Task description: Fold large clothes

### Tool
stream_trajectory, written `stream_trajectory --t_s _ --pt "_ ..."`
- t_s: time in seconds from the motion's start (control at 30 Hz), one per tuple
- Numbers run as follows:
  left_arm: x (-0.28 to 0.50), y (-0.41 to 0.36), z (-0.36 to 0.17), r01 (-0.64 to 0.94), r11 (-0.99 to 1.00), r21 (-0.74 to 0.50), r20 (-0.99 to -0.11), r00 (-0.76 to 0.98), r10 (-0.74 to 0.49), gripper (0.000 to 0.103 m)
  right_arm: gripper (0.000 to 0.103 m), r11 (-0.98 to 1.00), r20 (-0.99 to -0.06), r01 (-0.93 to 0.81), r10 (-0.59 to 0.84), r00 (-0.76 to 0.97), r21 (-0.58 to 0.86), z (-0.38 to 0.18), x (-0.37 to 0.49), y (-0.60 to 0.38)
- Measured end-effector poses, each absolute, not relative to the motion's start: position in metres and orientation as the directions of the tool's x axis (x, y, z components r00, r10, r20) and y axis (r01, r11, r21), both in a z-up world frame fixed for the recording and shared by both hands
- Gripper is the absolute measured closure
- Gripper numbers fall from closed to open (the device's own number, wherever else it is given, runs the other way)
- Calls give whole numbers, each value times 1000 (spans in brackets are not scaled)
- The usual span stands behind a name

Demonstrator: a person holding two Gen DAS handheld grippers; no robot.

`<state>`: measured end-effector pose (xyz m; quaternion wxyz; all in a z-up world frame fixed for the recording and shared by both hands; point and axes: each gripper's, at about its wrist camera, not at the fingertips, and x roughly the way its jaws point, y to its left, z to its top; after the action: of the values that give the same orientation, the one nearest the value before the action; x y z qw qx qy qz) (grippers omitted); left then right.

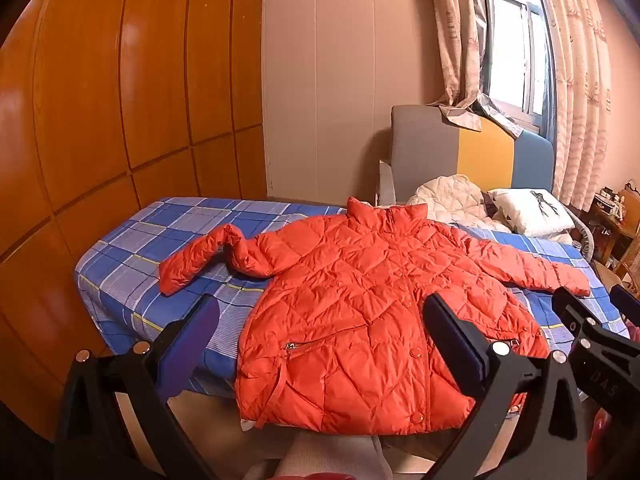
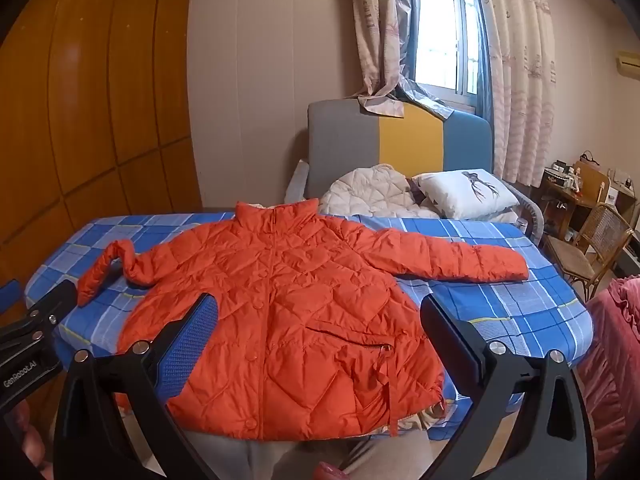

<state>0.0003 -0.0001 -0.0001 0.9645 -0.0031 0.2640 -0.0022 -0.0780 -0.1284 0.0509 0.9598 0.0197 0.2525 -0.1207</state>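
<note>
Your orange jacket (image 1: 352, 312) lies flat on the bed (image 1: 132, 248); left gripper (image 1: 320, 320) and right gripper (image 2: 320, 320) gape wide, empty, above its hem. Only your right view shows the wicker chair (image 2: 592, 248) beyond the jacket's straight sleeve.

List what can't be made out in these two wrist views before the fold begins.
- Orange jacket: hem partly hidden by the open left gripper in the left wrist view, and by the open right gripper in the right.
- Jacket's back: face down on the bed.
- Desk clutter: too small to identify.
- White quilted item: bunched, type unclear.
</note>
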Motion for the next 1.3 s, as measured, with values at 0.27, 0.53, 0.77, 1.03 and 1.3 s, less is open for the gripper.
stream_trajectory --t_s 0.27,0.53,0.77,1.03,1.3 --pt "4 2 2 5 1000 4 -511 859 -2 2 3 968 -483 248 -227 846 -21 51 -77 -129" --pt "-1 -4 3 3 1000 3 -507 862 -1 2 3 969 -480 247 -226 848 -20 53 -78 -128" --pt "-2 -5 6 4 1000 -1 -504 864 -4 2 3 969 -466 246 -227 855 -22 58 -80 -127" --pt "-6 0 8 7 1000 -9 -498 867 -11 2 3 969 -456 247 -226 861 -13 58 -80 -126" --pt "-9 0 10 8 1000 -11 -496 868 -13 2 3 970 -449 244 -225 865 -15 58 -82 -125"
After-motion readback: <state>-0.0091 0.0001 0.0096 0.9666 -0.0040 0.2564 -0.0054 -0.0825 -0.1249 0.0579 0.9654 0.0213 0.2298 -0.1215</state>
